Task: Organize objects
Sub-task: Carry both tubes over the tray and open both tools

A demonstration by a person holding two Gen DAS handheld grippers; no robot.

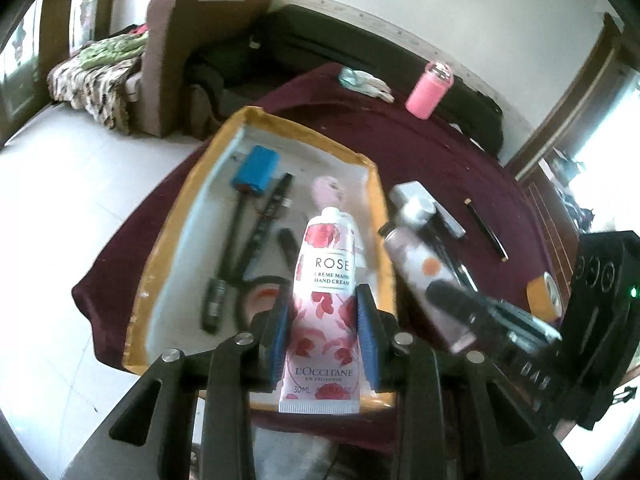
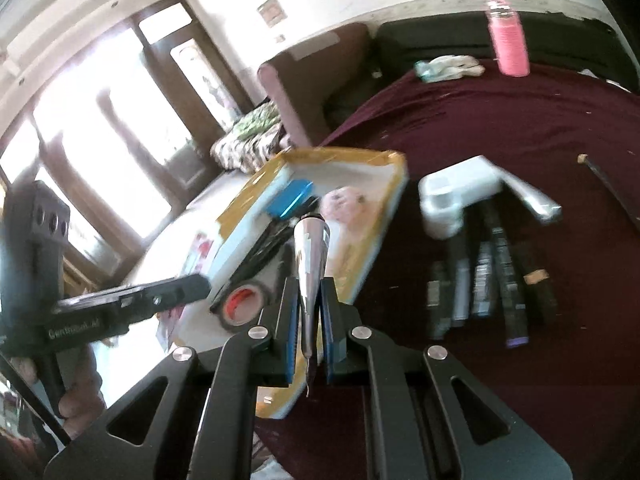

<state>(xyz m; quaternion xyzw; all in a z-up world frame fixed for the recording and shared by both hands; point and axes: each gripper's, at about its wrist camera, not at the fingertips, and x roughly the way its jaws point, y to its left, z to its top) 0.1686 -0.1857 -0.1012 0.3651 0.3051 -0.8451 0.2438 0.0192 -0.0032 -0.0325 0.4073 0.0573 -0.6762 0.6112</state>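
Both tongs carry a tube above the yellow-rimmed box.

Left wrist view: the left gripper (image 1: 325,330) is grasping the rose hand cream tube (image 1: 326,300), long axis straight ahead, cap over the box (image 1: 176,216) with pens inside. Right wrist view: the right gripper (image 2: 310,332) is clenched on a silver tube (image 2: 310,264), pointing forward; the box lies just ahead, the markers (image 2: 488,280) to the right.

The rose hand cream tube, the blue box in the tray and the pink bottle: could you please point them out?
rose hand cream tube (image 1: 326,276), left wrist view, printed label.
blue box (image 1: 256,169), left wrist view, top face.
pink bottle (image 1: 426,92), left wrist view, body.
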